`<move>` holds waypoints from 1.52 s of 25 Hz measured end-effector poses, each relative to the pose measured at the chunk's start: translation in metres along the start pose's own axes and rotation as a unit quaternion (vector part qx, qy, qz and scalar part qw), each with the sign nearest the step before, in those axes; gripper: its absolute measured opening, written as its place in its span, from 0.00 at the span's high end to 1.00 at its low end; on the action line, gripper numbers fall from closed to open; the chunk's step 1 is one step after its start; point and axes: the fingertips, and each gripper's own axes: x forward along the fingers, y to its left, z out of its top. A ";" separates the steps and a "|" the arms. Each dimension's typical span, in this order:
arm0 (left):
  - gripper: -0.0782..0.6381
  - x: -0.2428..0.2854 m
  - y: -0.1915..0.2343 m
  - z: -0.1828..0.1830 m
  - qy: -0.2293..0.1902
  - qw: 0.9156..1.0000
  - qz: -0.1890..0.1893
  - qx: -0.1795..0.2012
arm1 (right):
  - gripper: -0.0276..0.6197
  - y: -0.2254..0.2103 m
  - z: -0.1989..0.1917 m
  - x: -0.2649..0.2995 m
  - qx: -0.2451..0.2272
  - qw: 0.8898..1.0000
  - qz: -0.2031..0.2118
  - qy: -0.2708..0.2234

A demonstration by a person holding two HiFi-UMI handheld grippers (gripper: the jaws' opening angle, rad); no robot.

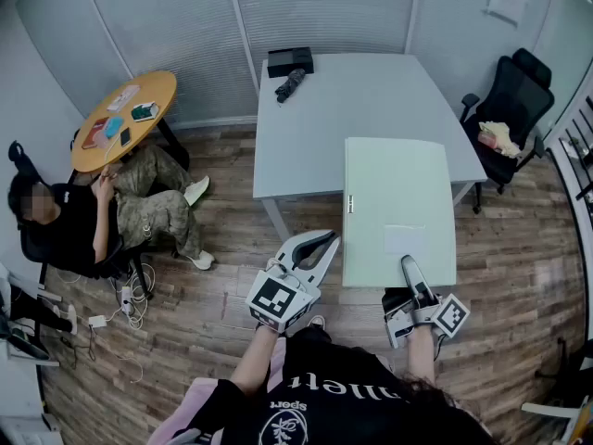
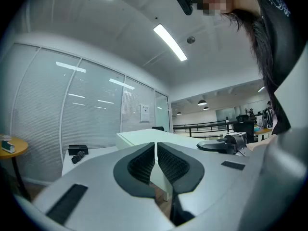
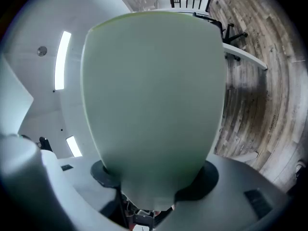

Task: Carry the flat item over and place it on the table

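Near the table (image 1: 371, 91), right tool (image 1: 409, 265) clamps the flat board (image 1: 398, 202).

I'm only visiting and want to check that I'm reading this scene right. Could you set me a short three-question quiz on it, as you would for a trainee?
1. True or false: the left gripper has nothing between its jaws.
2. What is the right gripper clamped on? A) a mug B) a pale green flat board C) a cushion
3. Fill in the blank: the black box lies on the white ___.

Key: 1 true; 2 B; 3 table.
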 end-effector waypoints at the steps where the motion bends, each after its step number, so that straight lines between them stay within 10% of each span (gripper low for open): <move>1: 0.84 -0.001 0.001 -0.002 0.000 1.000 -0.002 -0.001 | 0.52 -0.002 -0.002 -0.001 -0.001 1.000 -0.002 -0.003; 38: 0.84 0.026 0.109 -0.031 0.015 0.999 -0.043 -0.022 | 0.52 -0.044 0.009 0.077 -0.016 0.996 -0.069 -0.048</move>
